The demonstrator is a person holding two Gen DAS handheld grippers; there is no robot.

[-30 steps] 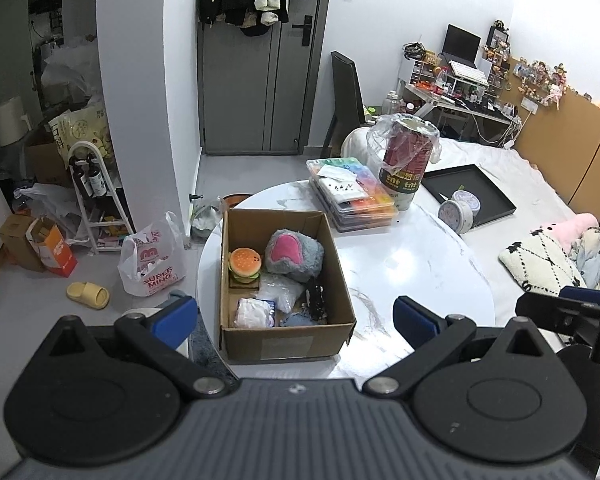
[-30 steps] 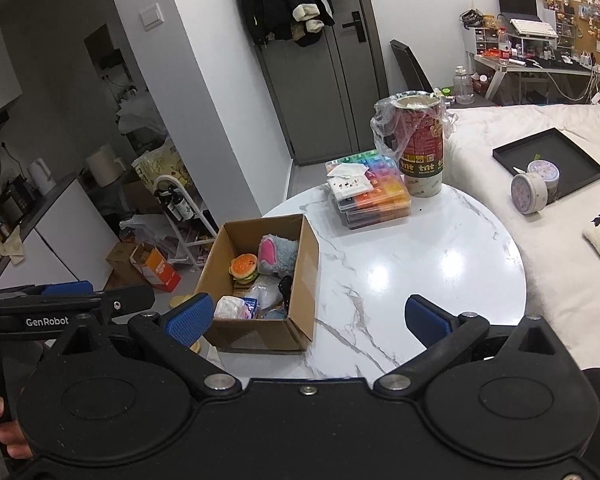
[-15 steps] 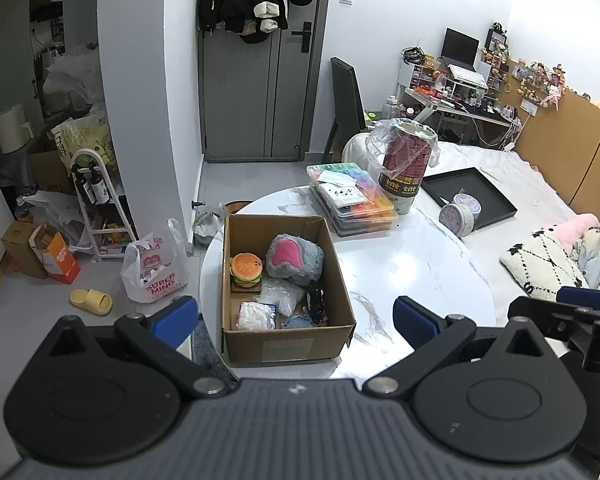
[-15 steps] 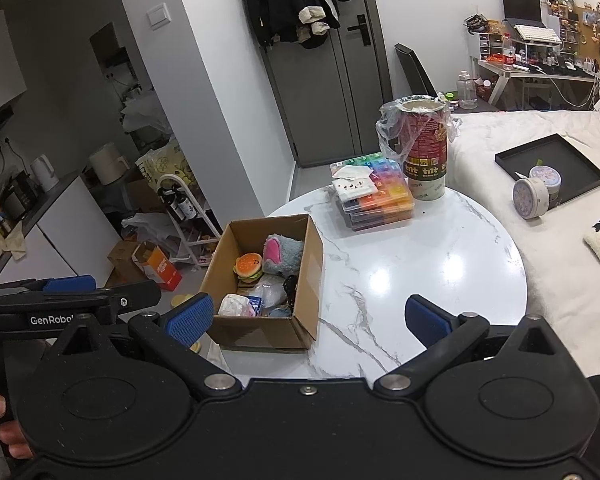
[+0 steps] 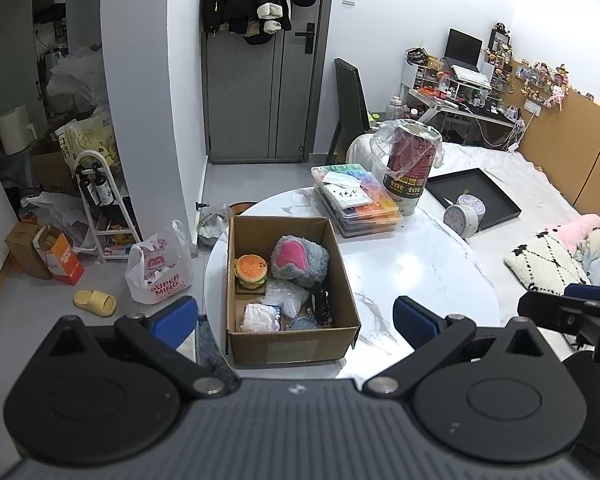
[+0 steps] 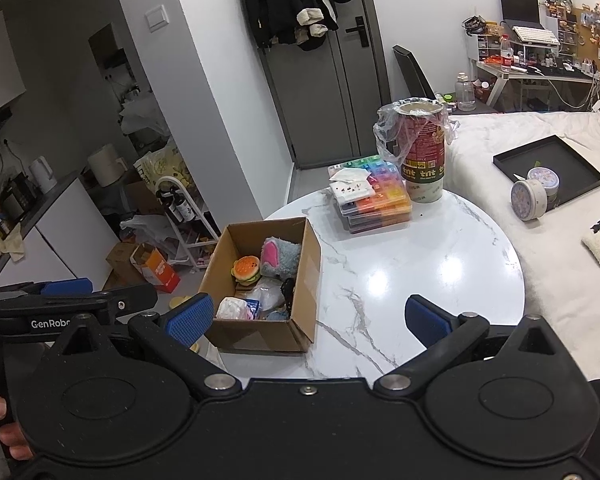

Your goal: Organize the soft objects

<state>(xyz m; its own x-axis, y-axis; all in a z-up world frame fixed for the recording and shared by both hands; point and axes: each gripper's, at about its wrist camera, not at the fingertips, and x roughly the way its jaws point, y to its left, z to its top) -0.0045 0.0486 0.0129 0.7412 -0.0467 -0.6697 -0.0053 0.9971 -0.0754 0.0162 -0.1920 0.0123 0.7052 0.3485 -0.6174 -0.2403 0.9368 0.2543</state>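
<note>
An open cardboard box (image 5: 288, 346) (image 6: 260, 336) sits on the left part of a round white marble table (image 5: 420, 272) (image 6: 420, 272). Inside lie a burger toy (image 5: 251, 269) (image 6: 245, 269), a grey and pink plush (image 5: 299, 258) (image 6: 280, 257), clear plastic bags (image 5: 286, 296) and a small black item (image 5: 320, 304). My left gripper (image 5: 296, 316) hangs open above and before the box, nothing between its blue pads. My right gripper (image 6: 306, 316) is also open and empty, near the table's front edge. Each gripper shows at the edge of the other's view.
A stack of colourful plastic cases (image 5: 358, 204) (image 6: 374, 200) and a tall red can in plastic wrap (image 5: 410, 168) (image 6: 424, 152) stand at the table's back. A bed with a black tray (image 5: 476, 196) is to the right. Bags, boxes and a yellow slipper (image 5: 95, 302) lie on the floor left.
Both grippers have drawn back and risen slightly, so the box and table look a bit farther off. Both stay open. Nothing on the table has moved.
</note>
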